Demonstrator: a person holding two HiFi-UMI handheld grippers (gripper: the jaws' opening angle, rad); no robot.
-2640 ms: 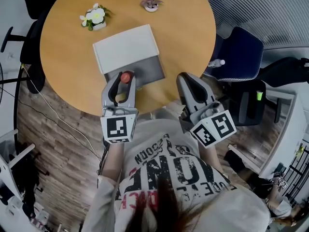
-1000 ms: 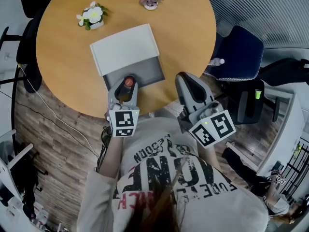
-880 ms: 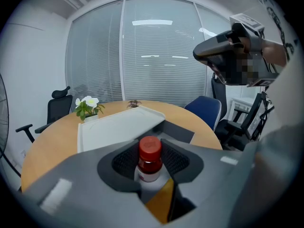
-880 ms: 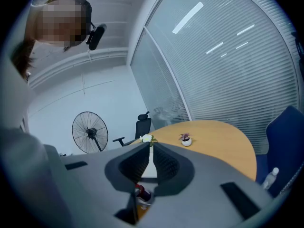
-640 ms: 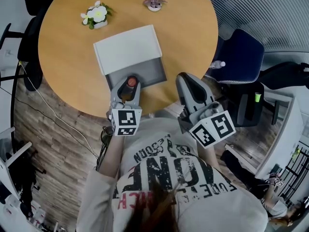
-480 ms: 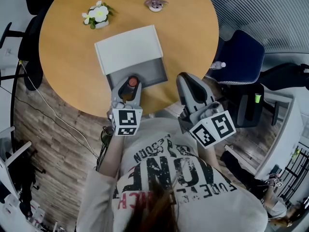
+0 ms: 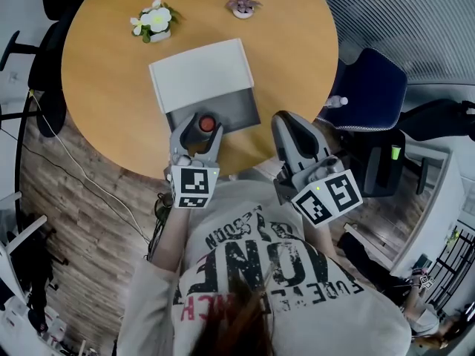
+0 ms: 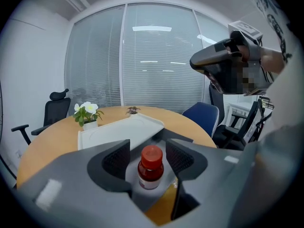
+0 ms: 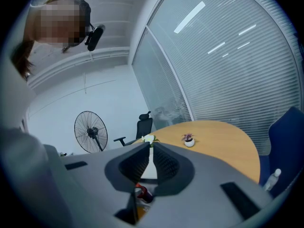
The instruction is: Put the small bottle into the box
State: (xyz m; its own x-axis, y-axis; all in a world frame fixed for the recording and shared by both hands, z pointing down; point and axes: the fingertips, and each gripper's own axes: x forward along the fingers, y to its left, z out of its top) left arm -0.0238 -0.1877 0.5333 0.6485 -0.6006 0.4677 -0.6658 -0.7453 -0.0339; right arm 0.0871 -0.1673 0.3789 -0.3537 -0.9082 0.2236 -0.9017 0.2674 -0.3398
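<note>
The small bottle [image 7: 207, 123], dark red with a red cap, stands upright at the near edge of the box's grey tray [image 7: 241, 110]. The box's white lid [image 7: 202, 73] covers the far part. My left gripper [image 7: 202, 127] is around the bottle [image 8: 151, 167]. Its jaws have just been opening, and a gap shows on each side between the pads [image 8: 116, 158] and the bottle. My right gripper [image 7: 288, 122] hovers over the table's near edge to the right of the box, with its jaws [image 9: 149, 163] together and nothing in them.
On the round wooden table [image 7: 96, 87], a pot of white flowers [image 7: 154, 22] and a small purple plant [image 7: 243, 4] stand at the far side. A blue chair [image 7: 371, 87] with a clear bottle [image 7: 335, 100] on it stands to the right.
The left gripper carried the bottle from the table's edge over the grey tray. In the last half second its jaws spread away from the bottle. The right gripper stayed still.
</note>
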